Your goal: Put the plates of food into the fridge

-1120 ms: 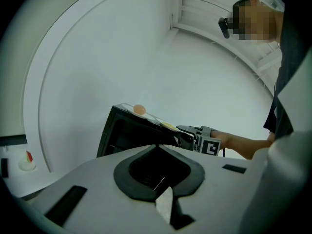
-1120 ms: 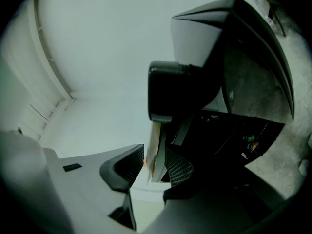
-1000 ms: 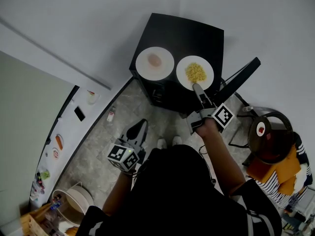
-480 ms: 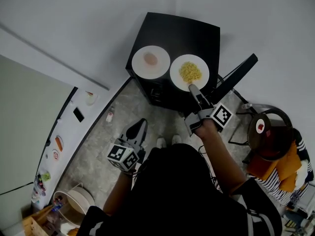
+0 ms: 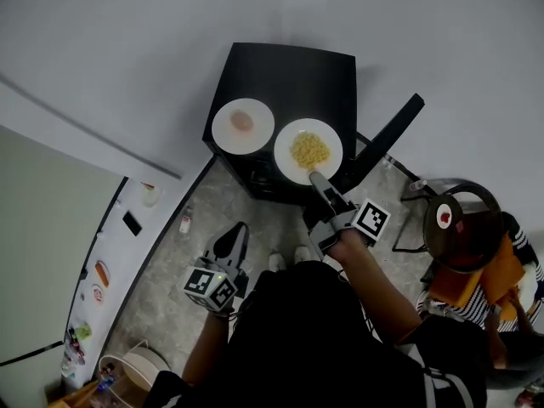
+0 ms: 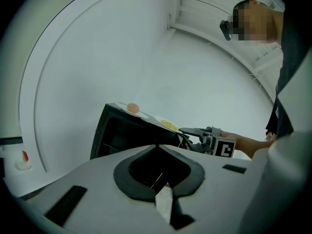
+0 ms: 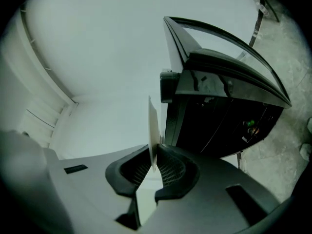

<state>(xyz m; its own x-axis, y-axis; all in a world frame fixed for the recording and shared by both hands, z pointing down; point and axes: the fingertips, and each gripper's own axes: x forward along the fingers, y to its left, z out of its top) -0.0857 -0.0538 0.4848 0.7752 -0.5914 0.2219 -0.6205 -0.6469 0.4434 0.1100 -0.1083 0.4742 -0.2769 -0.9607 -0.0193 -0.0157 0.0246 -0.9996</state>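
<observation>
Two white plates rest on top of a small black fridge (image 5: 289, 79) whose door (image 5: 384, 139) stands open to the right. The left plate (image 5: 242, 126) carries a pinkish piece of food. The right plate (image 5: 289, 164) holds yellow food and overhangs the fridge's front edge. My right gripper (image 5: 316, 179) has just been closing and is shut on that plate's near rim, which appears edge-on as a thin white rim (image 7: 153, 126) between its pads (image 7: 168, 172). My left gripper (image 5: 231, 235) hangs low in front of the fridge, shut and holding nothing.
A dark round stand (image 5: 459, 223) with a red item on it, and a person in orange and stripes (image 5: 493, 287), are to my right. A white counter (image 5: 110, 245) with small items runs along the left. A round basket (image 5: 127, 368) sits at the lower left.
The right gripper's jaws closed on the yellow-food plate's rim and drew the plate slightly toward me, over the fridge's front edge. The left gripper kept still.
</observation>
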